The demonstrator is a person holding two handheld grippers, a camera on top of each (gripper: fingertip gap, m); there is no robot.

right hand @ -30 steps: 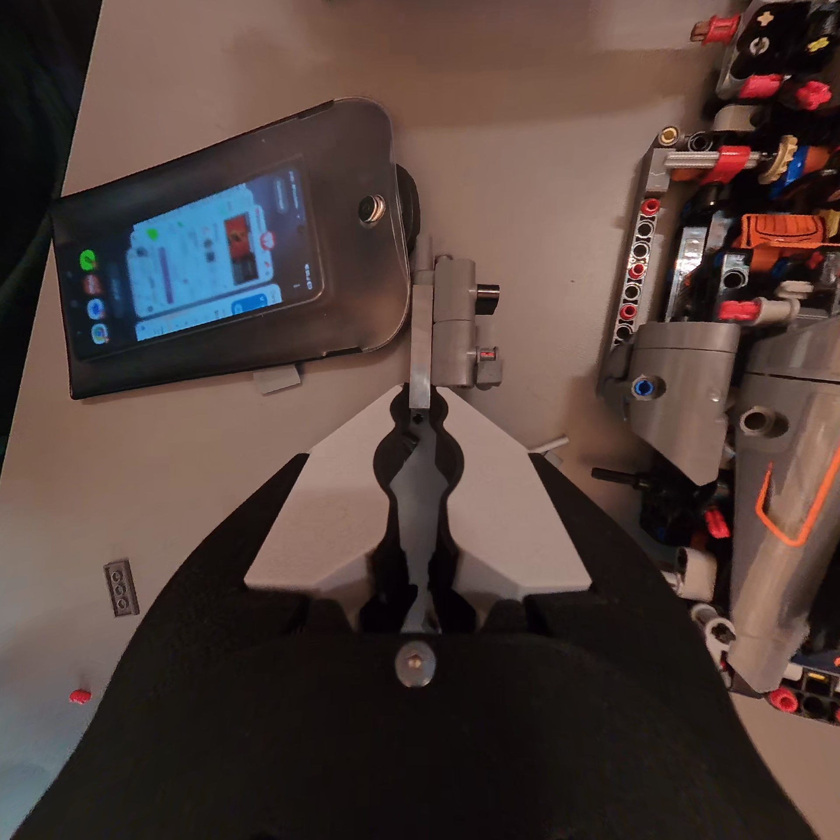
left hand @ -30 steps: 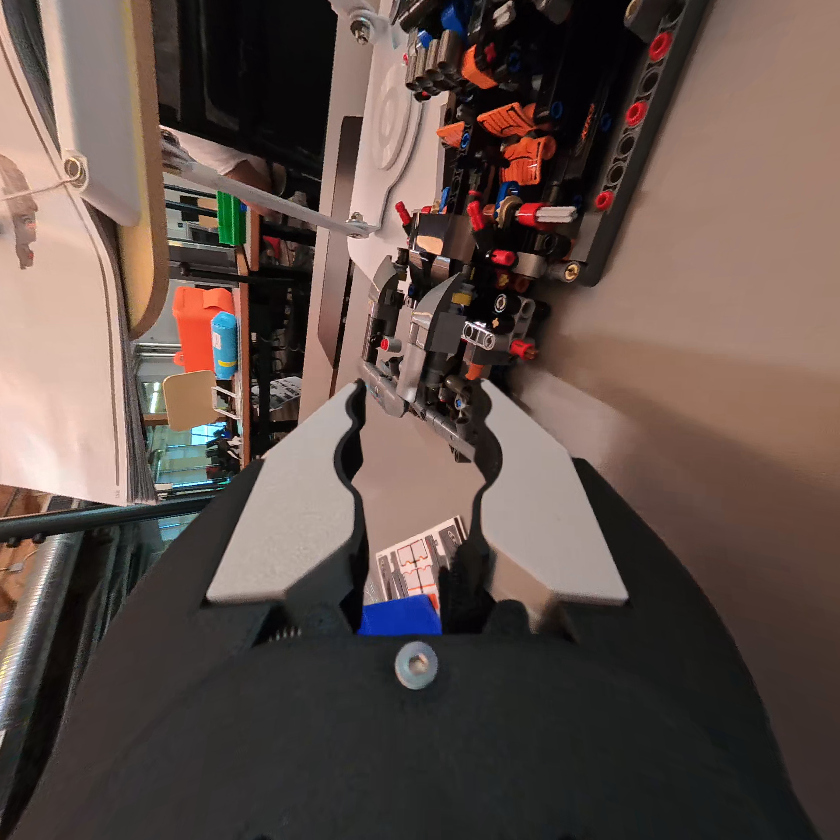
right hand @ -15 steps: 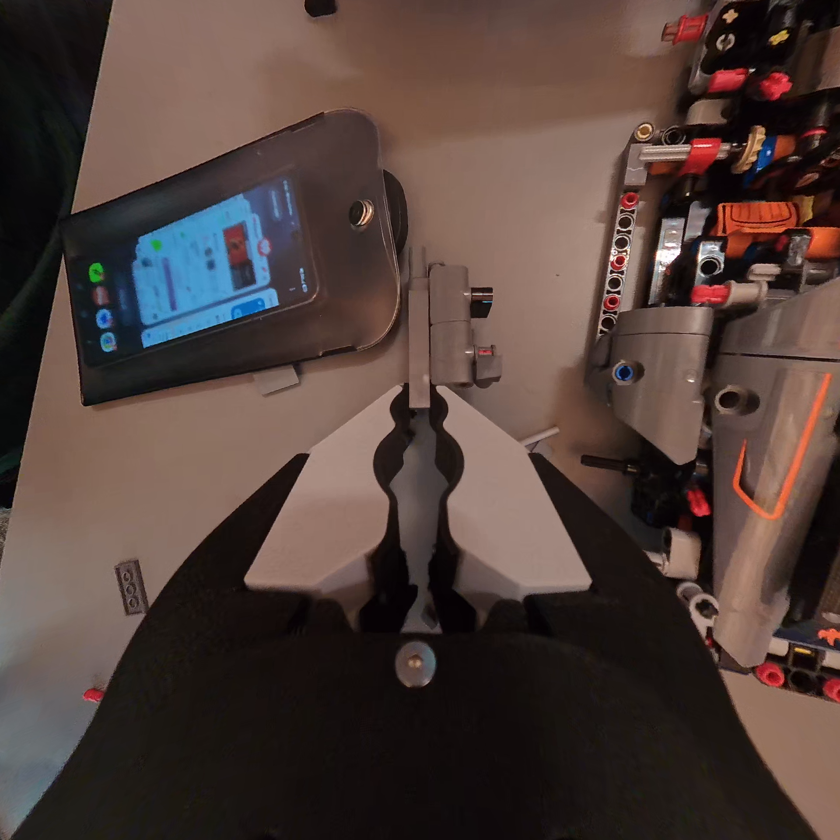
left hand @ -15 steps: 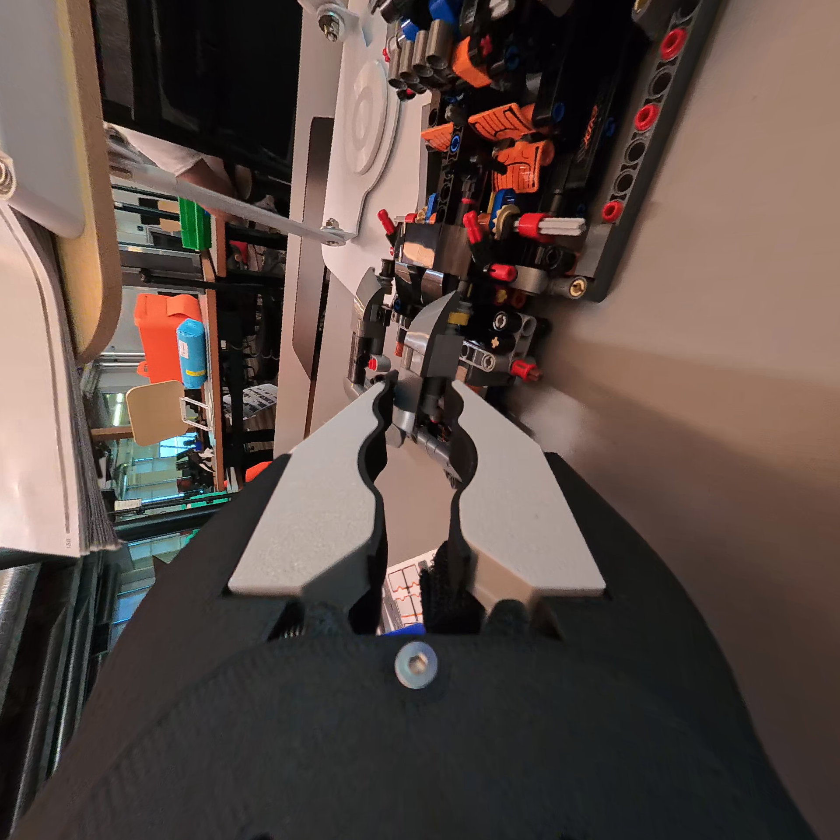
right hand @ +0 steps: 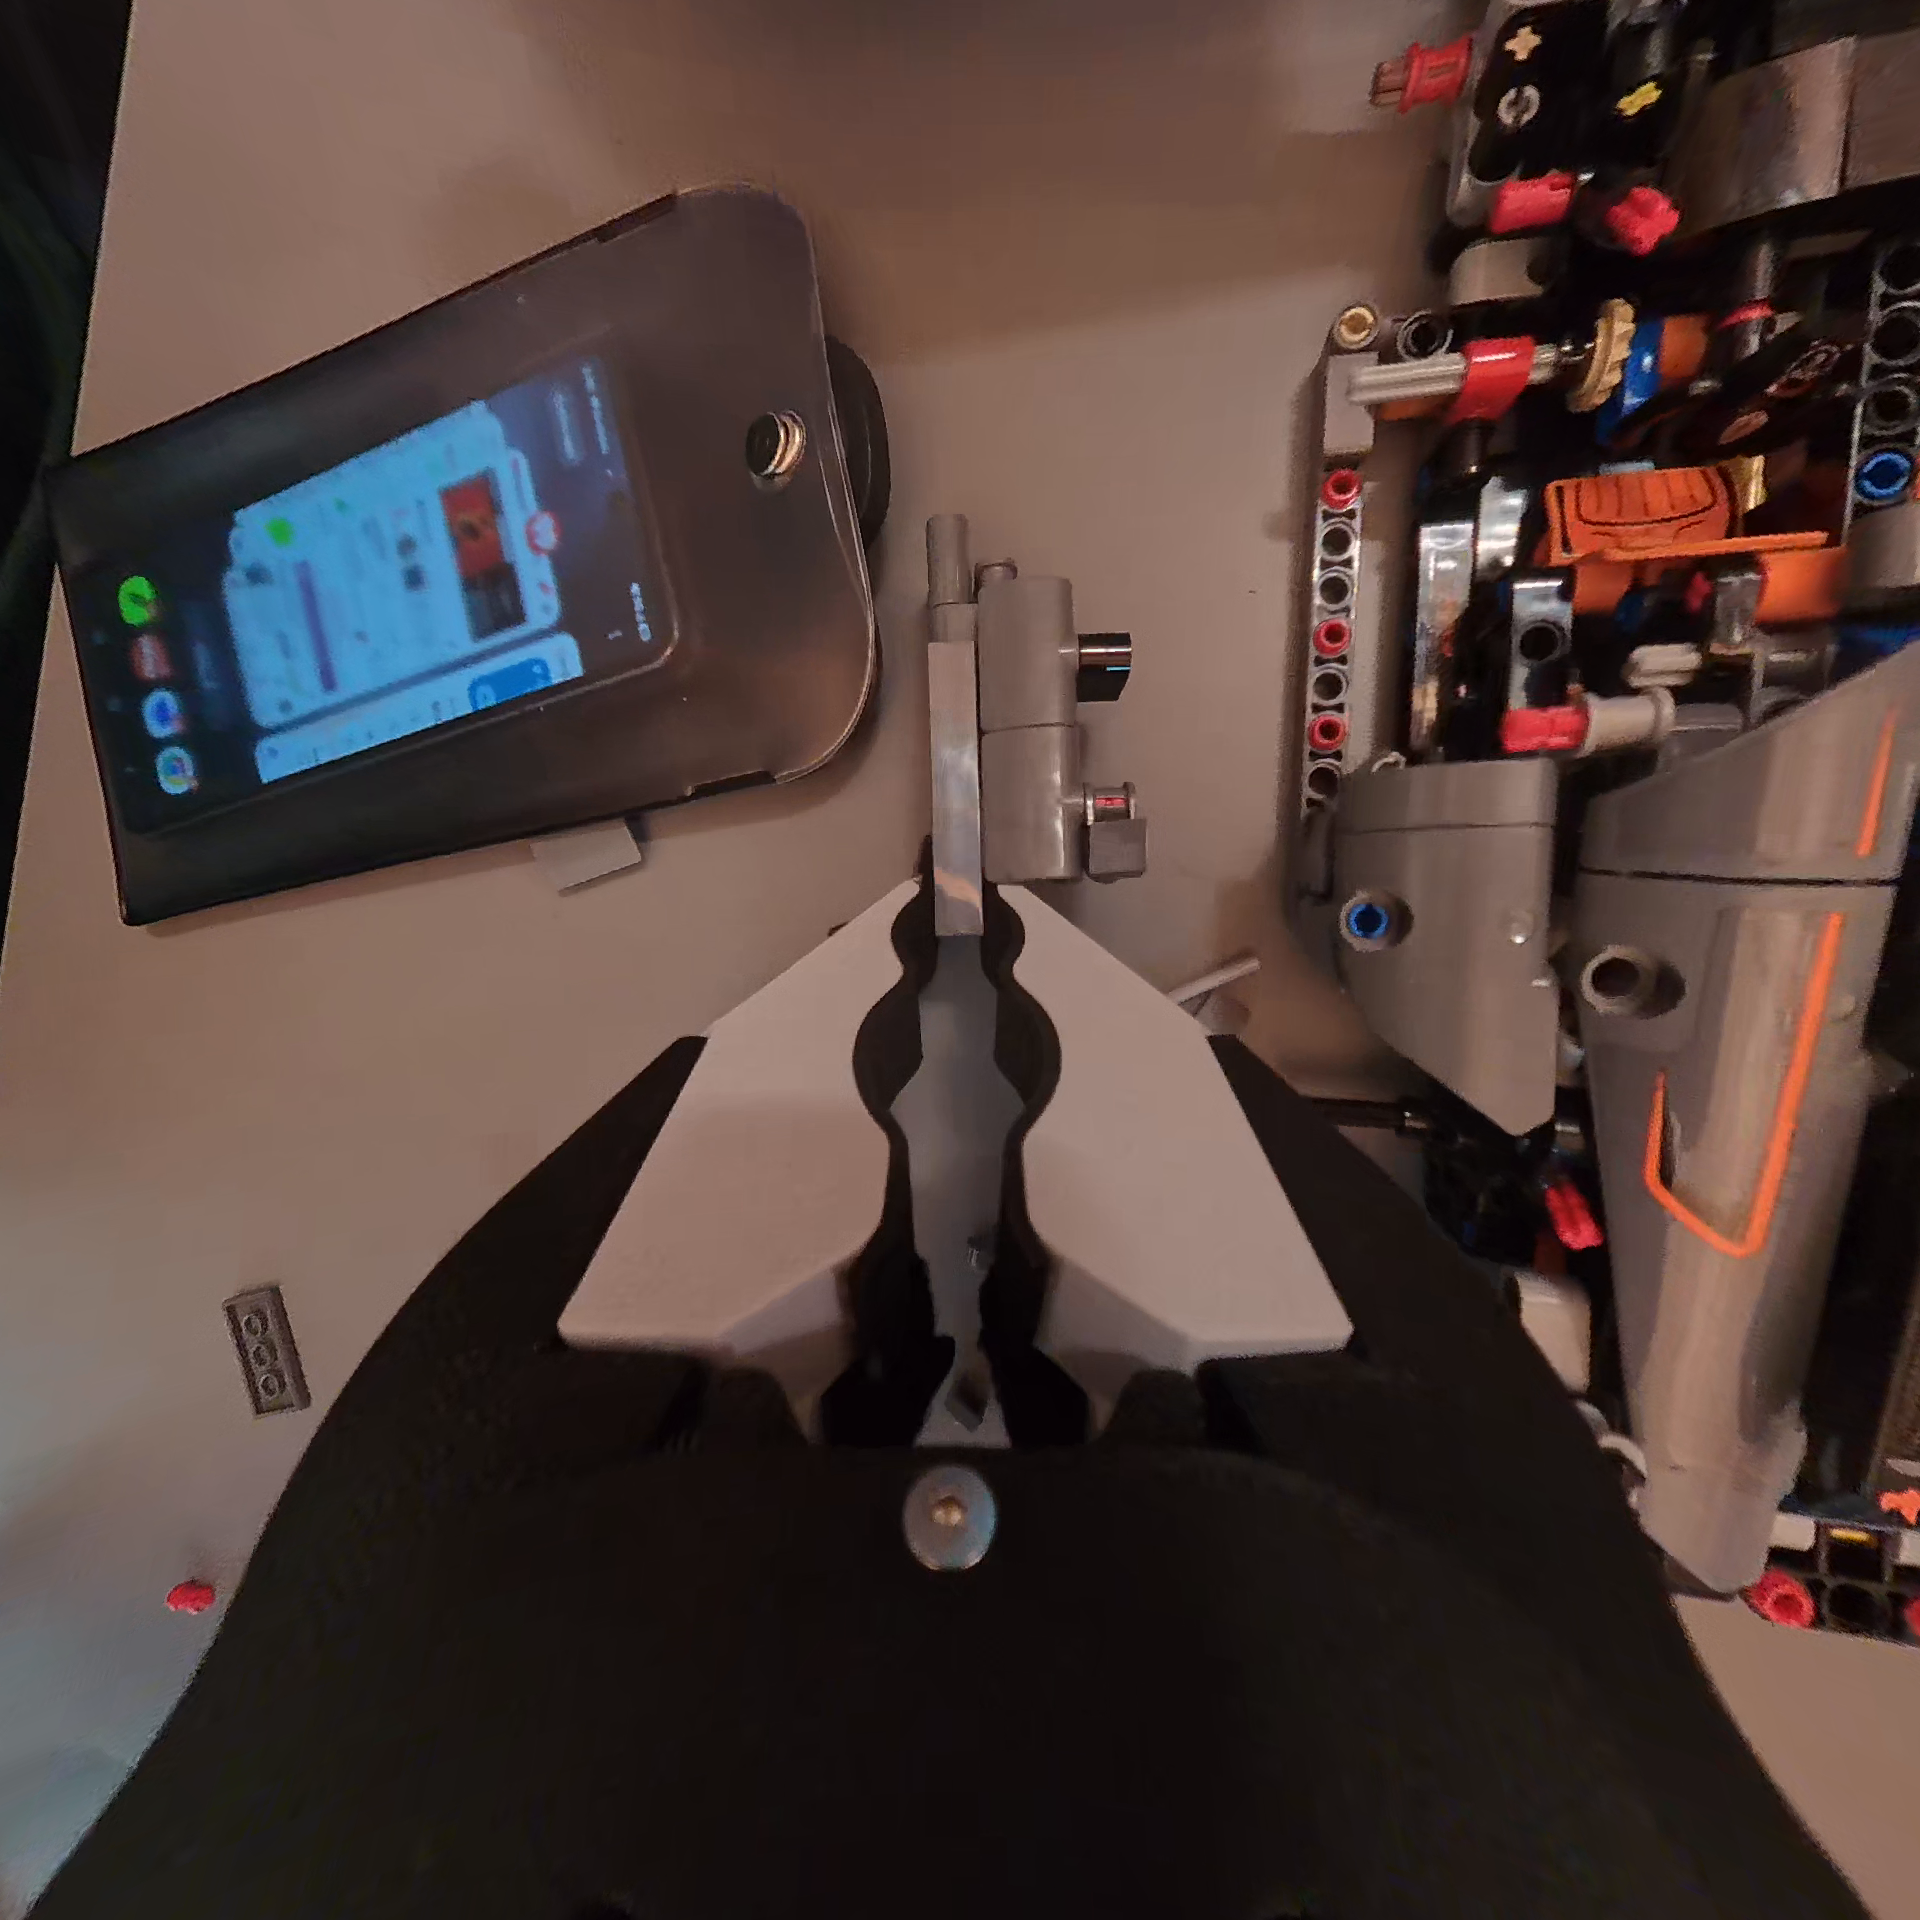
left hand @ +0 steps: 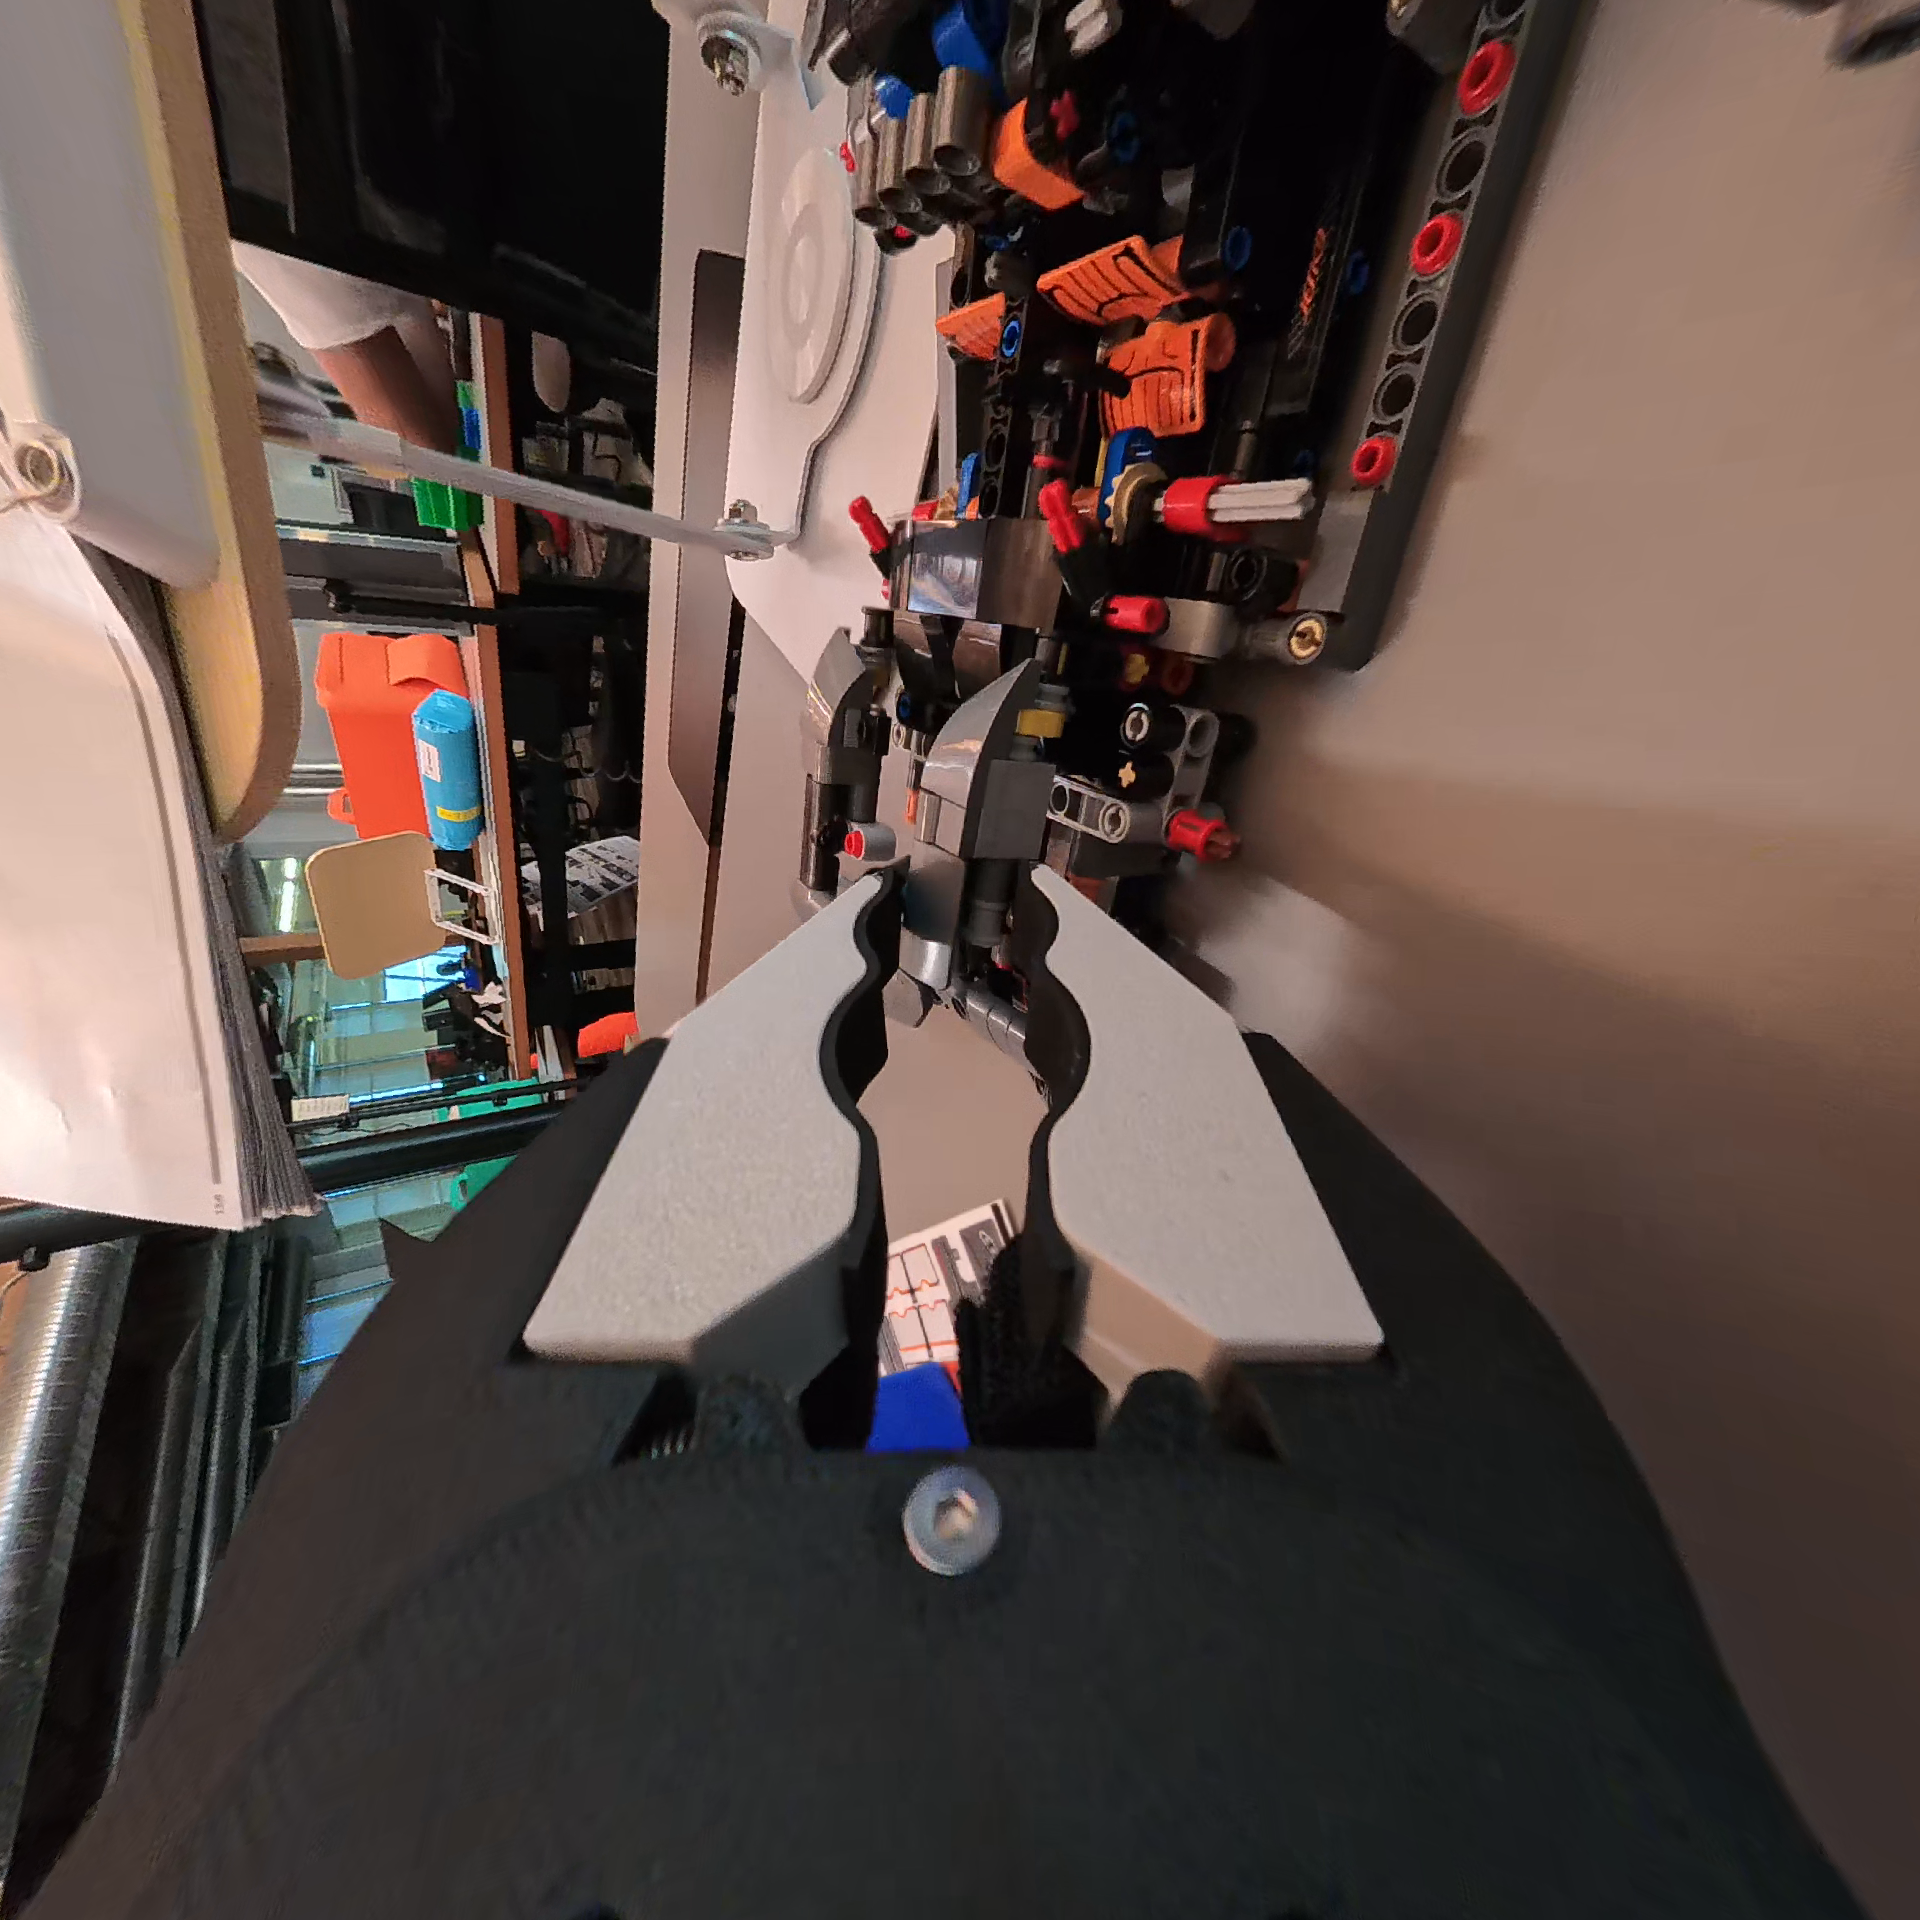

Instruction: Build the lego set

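Plain beige tabletop, matte, dimly lit, shadowed toward the far edge. Beyond it, only in the left wrist view: a cluttered workshop with an orange plastic case, a blue canister beside it, shelving, a pale metal bracket plate with a thin strut bolted on, and a thick white instruction booklet on a board at the frame's left.

Large grey, black and orange lego vehicle model lying on the tabletop, studded with red and blue pins. Left gripper at its near end, grey fingers closed in against a dark grey wedge-shaped section — clamped on the model, with a gap left further back between the fingers. Under that gap, a white sticker sheet and a blue scrap.

Seen only from the right wrist view: a black smartphone in a clear-fronted holder, screen lit, propped on the table to the left; a small grey three-hole plate and a tiny red pin loose near the left edge. Right gripper pinched tight on a light grey lego sub-assembly — a thin upright beam between the tips, blocky part with a black pin jutting right. Sub-assembly held clear of the model, which fills the frame's right side with grey panels lined in orange.
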